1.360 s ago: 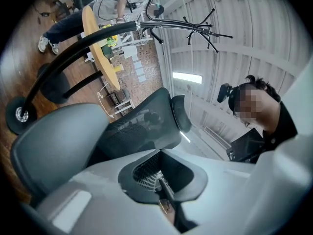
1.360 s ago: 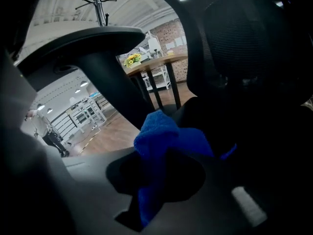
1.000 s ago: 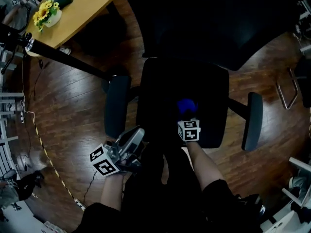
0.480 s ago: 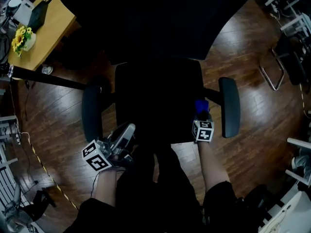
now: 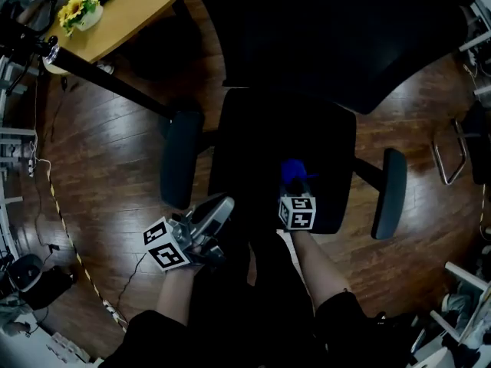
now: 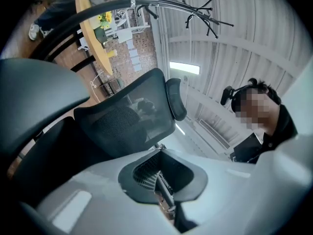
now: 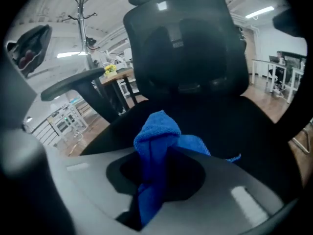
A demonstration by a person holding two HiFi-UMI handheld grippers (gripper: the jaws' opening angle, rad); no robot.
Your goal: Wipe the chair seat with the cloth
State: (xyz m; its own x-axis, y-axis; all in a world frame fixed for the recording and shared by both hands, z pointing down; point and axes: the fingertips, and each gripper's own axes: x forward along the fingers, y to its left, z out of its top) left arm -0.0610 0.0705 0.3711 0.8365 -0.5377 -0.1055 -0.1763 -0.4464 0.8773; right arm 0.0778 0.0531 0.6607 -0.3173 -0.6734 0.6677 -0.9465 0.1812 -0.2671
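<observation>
Head view places the right hand-held gripper [image 5: 296, 186] over the front part of the chair seat [image 5: 245, 144], right of its middle. We confirm in the right gripper view that its jaws are clamped on the blue cloth [image 5: 292, 170], which is bunched between them and spreads beyond them over the seat. The left hand-held gripper [image 5: 219, 209] sits just off the seat's front left corner, beside the left armrest [image 5: 180, 159]. We find its jaws together with nothing between them.
</observation>
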